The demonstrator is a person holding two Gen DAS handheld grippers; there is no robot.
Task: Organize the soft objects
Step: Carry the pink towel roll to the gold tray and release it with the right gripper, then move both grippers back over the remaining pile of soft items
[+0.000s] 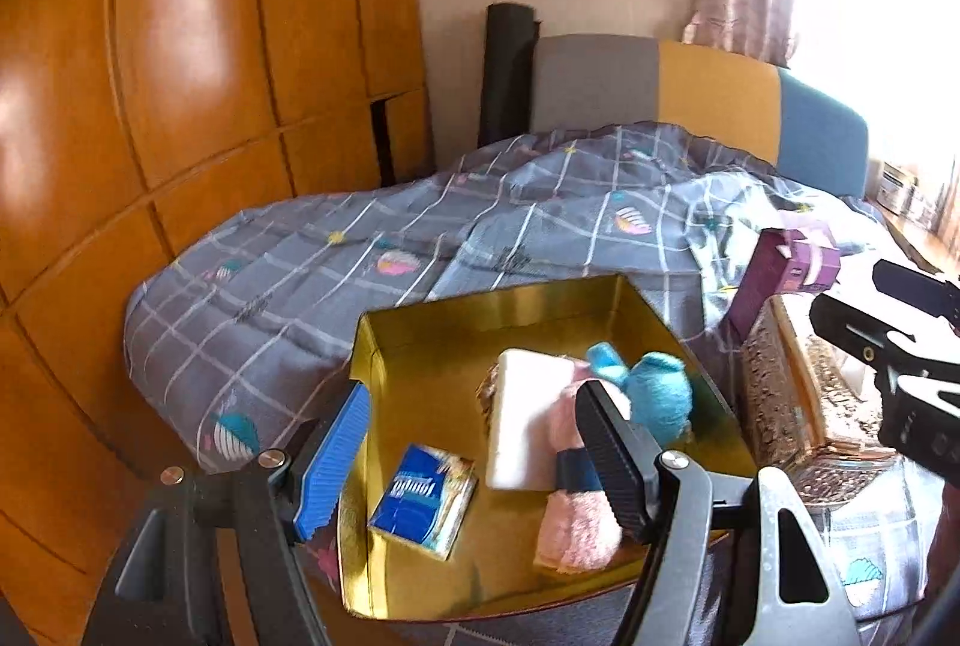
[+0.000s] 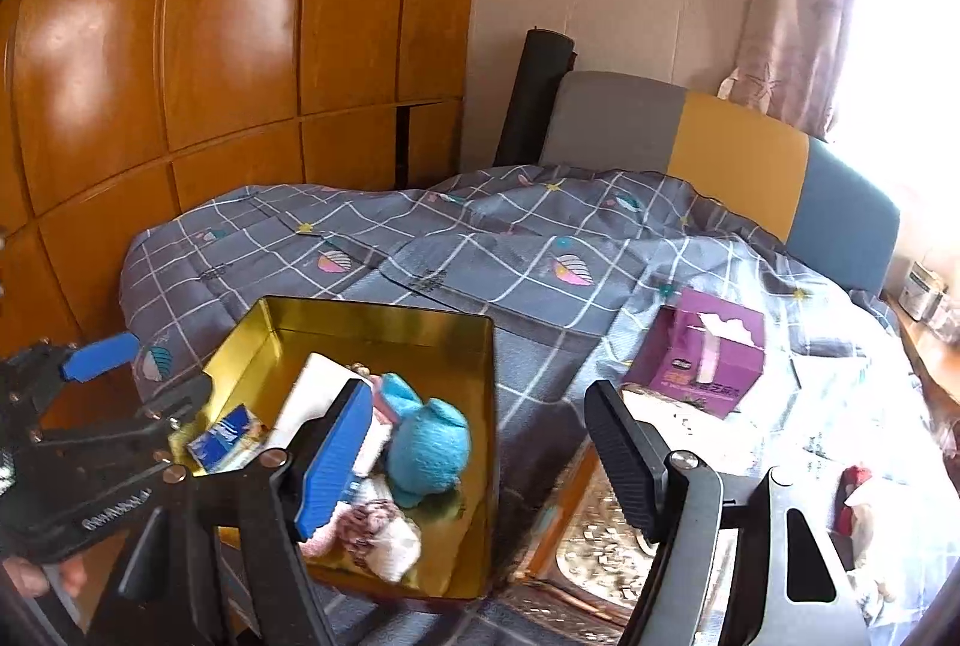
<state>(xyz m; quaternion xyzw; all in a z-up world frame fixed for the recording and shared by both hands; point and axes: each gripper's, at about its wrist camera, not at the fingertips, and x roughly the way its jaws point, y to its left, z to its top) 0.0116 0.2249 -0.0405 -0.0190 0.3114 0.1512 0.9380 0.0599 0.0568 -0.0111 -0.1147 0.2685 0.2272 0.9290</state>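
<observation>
Evidently the sorting is well along: the gold tin, at lower centre of the left wrist view on the bed, already holds a blue plush, a pink fuzzy piece, a white pack and a blue tissue packet. The left gripper and right gripper both hover with jaws released, grasping nothing. Next likely target: the purple tissue box, right of centre, needing a wide, gentle grip.
</observation>
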